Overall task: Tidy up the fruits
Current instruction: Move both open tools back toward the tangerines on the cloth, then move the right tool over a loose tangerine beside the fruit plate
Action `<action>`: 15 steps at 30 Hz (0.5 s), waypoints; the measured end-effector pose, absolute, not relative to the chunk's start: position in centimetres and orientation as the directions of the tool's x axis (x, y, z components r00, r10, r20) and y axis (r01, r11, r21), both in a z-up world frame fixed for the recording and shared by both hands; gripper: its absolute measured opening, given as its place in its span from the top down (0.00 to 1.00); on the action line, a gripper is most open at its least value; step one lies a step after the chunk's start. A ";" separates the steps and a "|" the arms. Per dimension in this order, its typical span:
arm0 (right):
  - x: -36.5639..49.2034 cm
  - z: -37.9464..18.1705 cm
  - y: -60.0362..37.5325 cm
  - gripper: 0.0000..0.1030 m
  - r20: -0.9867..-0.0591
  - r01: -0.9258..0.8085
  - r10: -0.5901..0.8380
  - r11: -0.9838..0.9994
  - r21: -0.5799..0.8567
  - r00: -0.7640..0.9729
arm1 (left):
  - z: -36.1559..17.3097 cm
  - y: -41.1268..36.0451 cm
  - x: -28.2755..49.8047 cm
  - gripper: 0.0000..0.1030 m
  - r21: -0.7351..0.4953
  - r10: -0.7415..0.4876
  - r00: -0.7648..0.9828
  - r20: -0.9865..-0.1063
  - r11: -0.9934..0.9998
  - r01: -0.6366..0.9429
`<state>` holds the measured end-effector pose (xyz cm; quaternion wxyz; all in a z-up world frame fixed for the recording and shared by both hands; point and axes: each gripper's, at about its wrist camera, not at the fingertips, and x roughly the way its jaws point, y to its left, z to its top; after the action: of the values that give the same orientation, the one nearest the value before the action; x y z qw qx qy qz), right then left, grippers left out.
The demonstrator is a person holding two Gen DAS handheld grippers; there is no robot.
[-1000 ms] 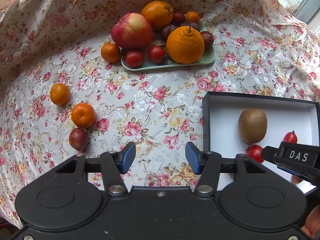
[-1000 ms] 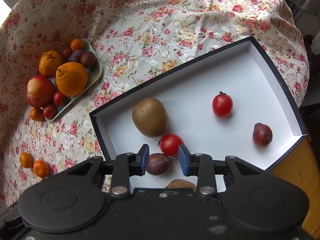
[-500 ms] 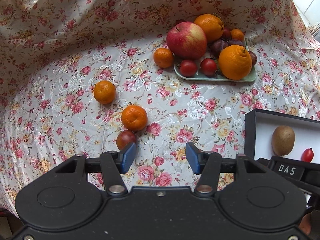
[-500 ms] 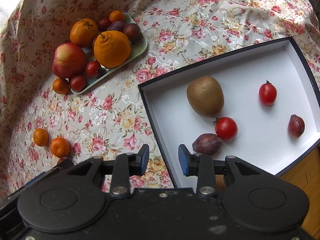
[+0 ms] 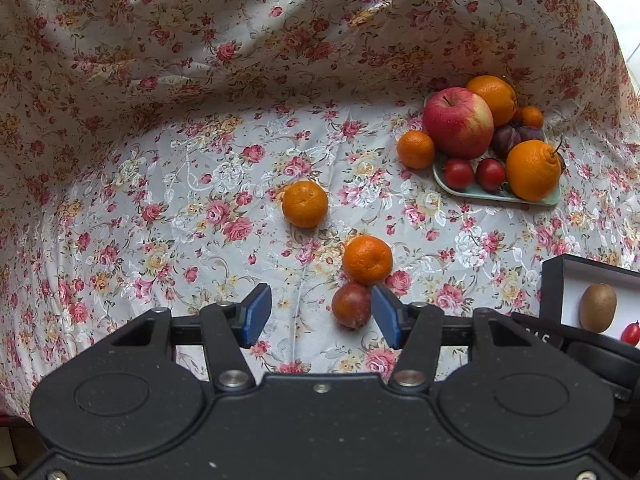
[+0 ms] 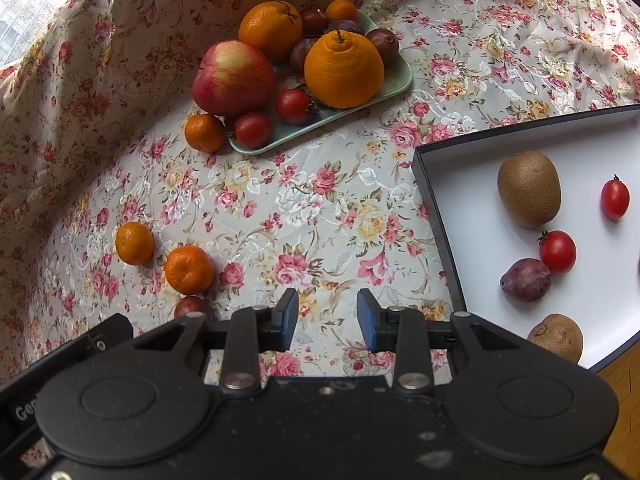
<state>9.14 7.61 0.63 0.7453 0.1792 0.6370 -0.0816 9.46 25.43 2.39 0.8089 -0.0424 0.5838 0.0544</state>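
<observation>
My left gripper (image 5: 320, 314) is open over the floral cloth. A dark red plum (image 5: 351, 305) lies just inside its right finger, touching a mandarin (image 5: 367, 259) behind it. A second mandarin (image 5: 305, 203) lies farther back. My right gripper (image 6: 327, 318) is open and empty above the cloth, left of the black-rimmed white box (image 6: 434, 216). The box holds a kiwi (image 6: 528, 188), two cherry tomatoes (image 6: 557, 251), a purple plum (image 6: 525, 279) and a brown fruit (image 6: 556, 337).
A green tray (image 6: 394, 88) at the back holds an apple (image 6: 233, 77), two oranges, plums and cherry tomatoes; a mandarin (image 6: 204, 133) lies beside it. The cloth rises in folds behind and to the left. A wooden floor shows past the box's near corner.
My left gripper has swung left and come down over the plum and loose mandarins. My right gripper has drawn out of the box to the left, leaving the purple plum in it.
</observation>
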 end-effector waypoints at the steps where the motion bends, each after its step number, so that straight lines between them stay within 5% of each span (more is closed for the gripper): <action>1: 9.2 0.7 8.0 0.66 -0.978 0.340 0.093 0.928 0.153 0.187 | 2.4 26.2 9.5 0.41 -0.010 0.041 0.312 -0.949 0.987 -0.159; 15: 9.9 3.4 5.5 0.66 -0.937 0.384 0.129 0.887 0.256 0.326 | 1.6 37.7 9.1 0.42 -0.030 0.113 0.269 -0.956 0.879 -0.476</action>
<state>9.87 5.53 3.38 0.7830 0.2232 0.5749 -0.0815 9.15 37.69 1.57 0.7809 -0.1578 0.5742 0.1886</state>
